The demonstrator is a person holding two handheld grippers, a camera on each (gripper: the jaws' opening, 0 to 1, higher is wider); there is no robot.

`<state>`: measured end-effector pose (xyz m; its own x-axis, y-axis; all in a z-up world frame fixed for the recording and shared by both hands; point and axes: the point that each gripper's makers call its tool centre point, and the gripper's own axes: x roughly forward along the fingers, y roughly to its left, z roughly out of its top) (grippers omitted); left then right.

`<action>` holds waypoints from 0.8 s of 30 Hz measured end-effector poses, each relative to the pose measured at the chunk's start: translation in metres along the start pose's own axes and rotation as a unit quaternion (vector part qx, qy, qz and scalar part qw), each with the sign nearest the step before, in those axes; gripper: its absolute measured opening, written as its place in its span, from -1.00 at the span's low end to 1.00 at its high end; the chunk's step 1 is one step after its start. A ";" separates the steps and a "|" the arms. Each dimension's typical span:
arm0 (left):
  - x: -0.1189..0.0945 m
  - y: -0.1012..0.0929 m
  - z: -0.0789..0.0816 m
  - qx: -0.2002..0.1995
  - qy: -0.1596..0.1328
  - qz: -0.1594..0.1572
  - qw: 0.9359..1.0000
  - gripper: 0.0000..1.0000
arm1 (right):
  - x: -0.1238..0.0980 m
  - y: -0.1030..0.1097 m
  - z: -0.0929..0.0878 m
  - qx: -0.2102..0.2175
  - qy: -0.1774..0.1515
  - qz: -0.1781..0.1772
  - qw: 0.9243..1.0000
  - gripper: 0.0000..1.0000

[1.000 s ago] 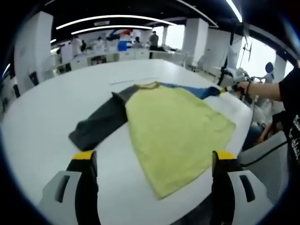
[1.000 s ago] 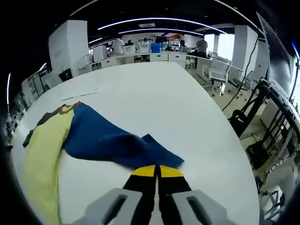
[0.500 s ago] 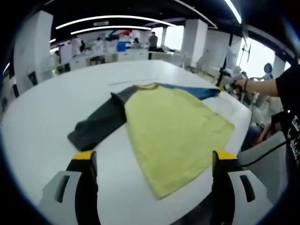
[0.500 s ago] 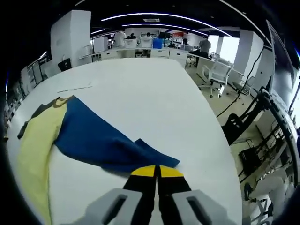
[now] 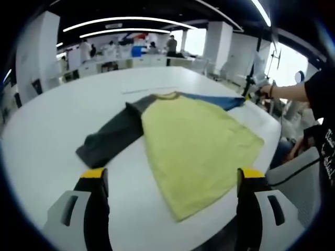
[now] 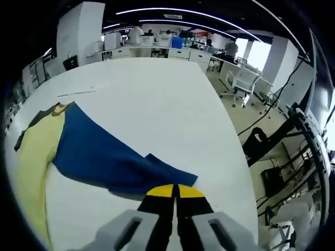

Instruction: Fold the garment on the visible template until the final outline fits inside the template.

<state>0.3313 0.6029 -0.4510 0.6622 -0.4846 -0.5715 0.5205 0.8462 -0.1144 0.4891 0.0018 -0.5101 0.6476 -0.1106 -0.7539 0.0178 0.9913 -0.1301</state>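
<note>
Left tongs (image 5: 170,180) sit nearest in the left gripper view, jaws spread wide with nothing between them, hovering over the near edge of the white desk (image 5: 47,125). Just past them the long-sleeved shirt (image 5: 196,144) lies flat on the desk, yellow body in the middle, its hem pointing at the near edge. The dark grey sleeve (image 5: 112,136) stretches out flat to the left side of the body. The blue sleeve (image 5: 217,100) runs off from the collar toward the desk's right edge, where a person's hand (image 5: 264,94) holds the other tongs at the cuff.

In the right gripper view, the right tongs (image 6: 176,191) have their yellow-tipped jaws pressed together, pinching the cuff end of the blue sleeve (image 6: 99,154) close to the desk's (image 6: 157,99) near edge. The sleeve is pulled out fairly straight from there back to the yellow body (image 6: 34,151) at the left. A thin line of tape (image 6: 76,93) lies on the desk beyond the collar. Far behind are office workstations (image 6: 167,47) and a white chair (image 6: 242,81).
</note>
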 end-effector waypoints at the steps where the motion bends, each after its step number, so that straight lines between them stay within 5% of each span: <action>1: 0.000 0.000 0.000 0.000 0.000 0.000 1.000 0.98 | 0.003 -0.003 0.001 0.000 0.001 -0.001 1.000 -1.00; 7: 0.000 0.003 -0.001 0.000 0.003 0.003 1.000 0.98 | 0.000 0.002 -0.003 0.023 0.003 -0.005 1.000 -1.00; 12: 0.000 0.002 -0.002 -0.001 0.006 0.005 1.000 0.97 | 0.025 -0.019 0.005 0.054 -0.001 -0.006 0.999 -0.97; 13: 0.000 0.002 -0.001 0.000 0.005 0.005 1.000 0.97 | 0.003 -0.001 -0.002 0.067 -0.004 -0.006 0.998 -0.94; 17: 0.000 0.001 0.000 0.000 0.004 0.005 1.000 0.96 | -0.010 0.008 -0.003 0.090 -0.009 -0.008 0.996 -0.78; 20: 0.000 0.000 0.000 0.000 0.003 0.005 1.000 0.96 | 0.000 0.000 0.002 0.108 -0.018 -0.007 0.994 -0.67; 24: 0.000 0.000 -0.001 0.002 0.006 0.005 1.000 0.96 | -0.008 0.016 0.000 0.125 -0.016 -0.002 0.992 -0.62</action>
<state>0.3306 0.6036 -0.4521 0.6602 -0.4740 -0.5826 0.5168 0.8496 -0.1057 0.4838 0.0180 -0.5063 0.6709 -0.1166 -0.7323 0.2069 0.9778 0.0338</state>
